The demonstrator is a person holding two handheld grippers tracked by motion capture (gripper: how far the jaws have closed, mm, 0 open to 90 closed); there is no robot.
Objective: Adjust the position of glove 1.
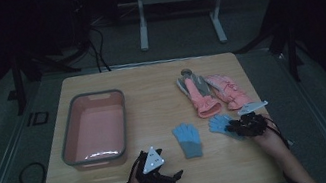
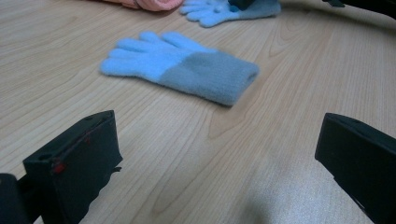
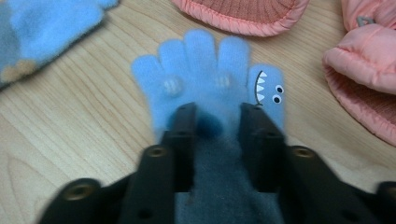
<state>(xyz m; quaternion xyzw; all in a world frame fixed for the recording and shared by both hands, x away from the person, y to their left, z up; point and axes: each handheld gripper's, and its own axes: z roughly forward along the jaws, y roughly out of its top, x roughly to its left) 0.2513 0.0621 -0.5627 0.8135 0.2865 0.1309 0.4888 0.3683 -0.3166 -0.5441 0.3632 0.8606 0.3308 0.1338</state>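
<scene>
Nearest the high camera, left tongs (image 1: 178, 173) sit at the surface's (image 1: 149, 81) near edge, forearm cut off by the bottom of frame; the grey three-cornered plate hides most of the body. From the left gripper view, their two black jaws stand wide apart with bare wood between them, holding nothing. Ahead of them lies a blue knit glove with a grey cuff (image 2: 180, 65), flat on the wood, fingers pointing to that view's left; in the high view it lies (image 1: 188, 139) between the two hands, well apart from either. Right tongs (image 3: 217, 116) are down on a second blue glove (image 3: 205, 70), the one with a small shark face printed on an outer finger. Jaws are drawn in narrow, straddling a ridge of fabric where palm meets grey cuff, and the fleece looks bunched between them; whether the pads truly press on it is hard to say, as the frame is motion-blurred and the tips hide the contact. In the high view this glove (image 1: 217, 123) is half hidden under the tongs and hand, fingers only showing. Just beyond it lie two salmon-pink winter gloves (image 1: 200, 96), one grey-palmed, both cropped in the right gripper view. Pink basin with grey rim (image 1: 123, 124) stands at the left of the surface, well apart from the gloves. Lighting is dim; room background is unreadable.
</scene>
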